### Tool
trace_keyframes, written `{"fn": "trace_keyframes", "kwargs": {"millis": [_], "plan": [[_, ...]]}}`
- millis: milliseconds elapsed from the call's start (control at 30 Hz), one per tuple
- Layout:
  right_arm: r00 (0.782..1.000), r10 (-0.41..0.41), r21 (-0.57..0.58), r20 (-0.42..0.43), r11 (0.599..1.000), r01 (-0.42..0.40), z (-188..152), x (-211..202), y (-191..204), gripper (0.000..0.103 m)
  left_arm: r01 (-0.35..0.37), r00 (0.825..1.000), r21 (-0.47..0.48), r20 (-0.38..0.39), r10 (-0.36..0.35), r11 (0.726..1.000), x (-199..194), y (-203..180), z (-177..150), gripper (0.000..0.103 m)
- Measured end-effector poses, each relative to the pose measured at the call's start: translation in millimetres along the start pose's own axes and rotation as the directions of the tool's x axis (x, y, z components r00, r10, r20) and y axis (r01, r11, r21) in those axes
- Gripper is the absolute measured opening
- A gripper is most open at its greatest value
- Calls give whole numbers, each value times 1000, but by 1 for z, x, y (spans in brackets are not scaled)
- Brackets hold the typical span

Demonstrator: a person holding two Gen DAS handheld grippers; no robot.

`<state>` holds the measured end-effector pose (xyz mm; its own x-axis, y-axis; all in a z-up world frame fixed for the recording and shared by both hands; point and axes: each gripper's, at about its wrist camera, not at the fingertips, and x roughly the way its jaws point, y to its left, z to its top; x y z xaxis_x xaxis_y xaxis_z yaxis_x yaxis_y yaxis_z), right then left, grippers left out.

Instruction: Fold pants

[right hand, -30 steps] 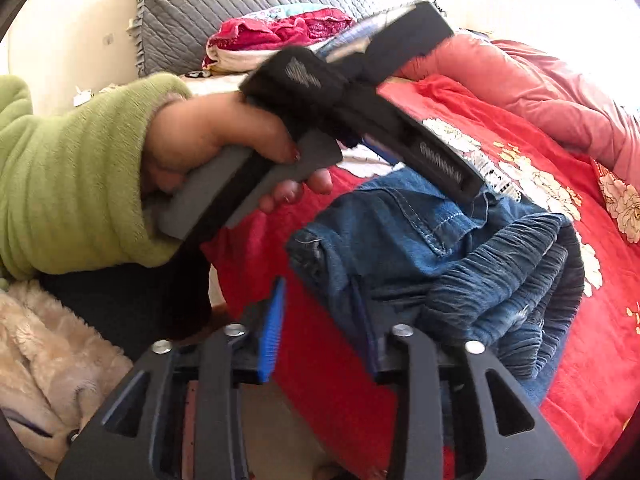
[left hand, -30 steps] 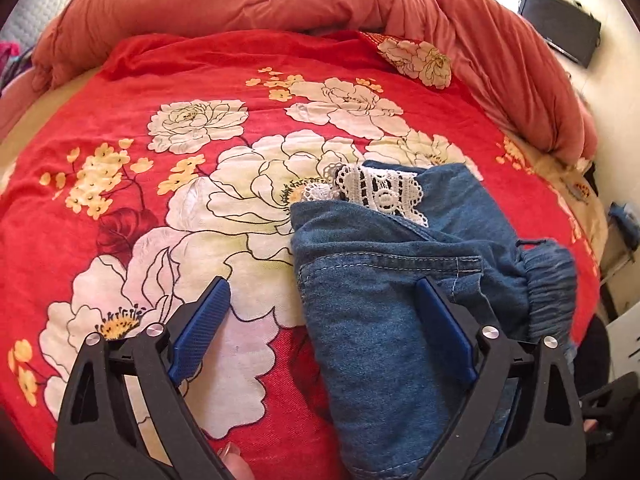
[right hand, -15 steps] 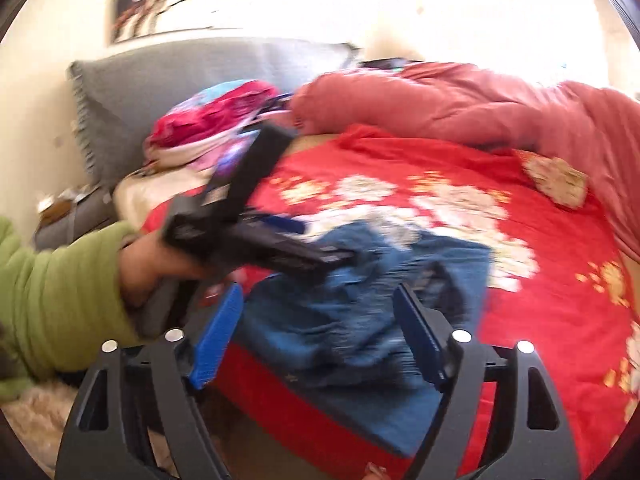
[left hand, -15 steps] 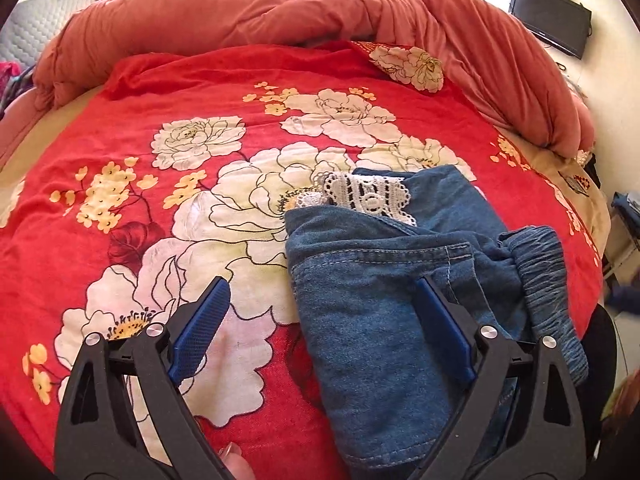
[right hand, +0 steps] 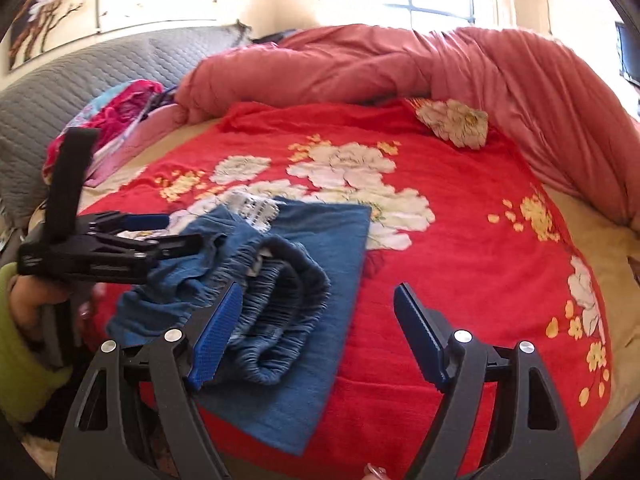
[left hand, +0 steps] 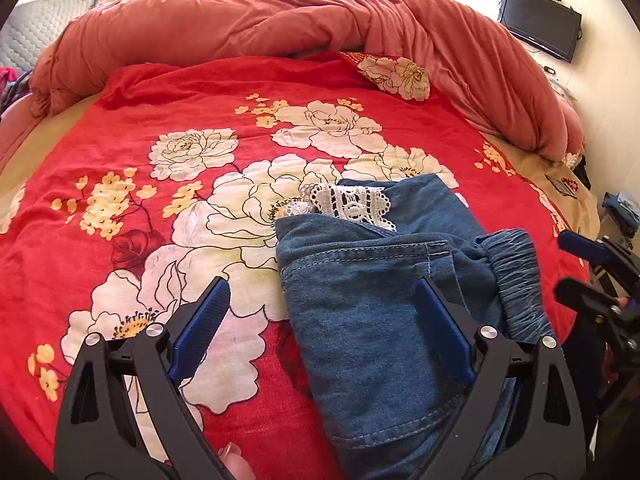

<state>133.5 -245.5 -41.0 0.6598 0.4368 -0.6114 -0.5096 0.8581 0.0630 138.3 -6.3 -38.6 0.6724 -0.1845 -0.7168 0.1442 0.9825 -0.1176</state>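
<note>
Blue denim pants [left hand: 372, 300] lie folded in a bundle on the red flowered bedspread [left hand: 168, 168], with white lace trim [left hand: 352, 204] at the far end and the gathered elastic waistband [left hand: 516, 276] on the right. My left gripper [left hand: 322, 320] is open and empty just above the bundle's left part. In the right wrist view the pants [right hand: 304, 280] sit left of centre, and my right gripper [right hand: 318, 334] is open and empty above their right edge. The left gripper also shows there [right hand: 160, 232], held by a hand in a green sleeve.
A bunched pink-red duvet [left hand: 320, 20] runs along the far and right sides of the bed. A grey quilted headboard [right hand: 80, 76] and a pile of pink clothes [right hand: 120, 112] are at the left. A black TV [left hand: 540, 22] hangs on the right wall.
My right gripper has let go of the pants, opened, and swung up and right to face across the bed. My left gripper has stayed open and pulled back slightly.
</note>
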Motion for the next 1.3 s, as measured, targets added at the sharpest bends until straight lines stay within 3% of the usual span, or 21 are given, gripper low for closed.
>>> {"fn": "trace_keyframes", "kwargs": {"millis": [267,433,633,1000,1067,1100,1133,1167,1233,1300], "plan": [[997,-9,48,-80,999,12,0,22,-10,77,50,998,-55,-38,-52,997,-1,6,-2,87],[988,71,113,-139,992,-55,-1,36,-17,76,129,986,-103,-92,-139,986,6,9,-8,87],[971,166,190,-172,973,-133,-6,51,-26,72,137,980,-139,-123,-155,981,15,10,-15,87],[943,292,251,-161,936,-248,-1,76,-37,72,161,978,-161,-105,-179,974,20,5,-17,87],[938,313,249,-146,930,-272,-1,77,-36,62,167,978,-156,-98,-183,974,22,1,-17,84],[933,332,254,-139,923,-291,-1,79,-36,55,176,977,-155,-95,-192,972,22,-1,-17,79],[928,348,261,-130,915,-306,-1,79,-35,50,194,973,-159,-95,-211,968,22,-3,-17,66],[928,354,257,-121,914,-315,-2,78,-34,48,196,973,-153,-93,-212,969,21,-6,-17,62],[927,360,251,-100,911,-327,-2,75,-32,39,190,975,-129,-89,-203,973,20,-10,-16,58],[934,349,226,-76,918,-325,-2,69,-28,36,192,976,-132,-82,-204,972,19,-10,-16,55]]}}
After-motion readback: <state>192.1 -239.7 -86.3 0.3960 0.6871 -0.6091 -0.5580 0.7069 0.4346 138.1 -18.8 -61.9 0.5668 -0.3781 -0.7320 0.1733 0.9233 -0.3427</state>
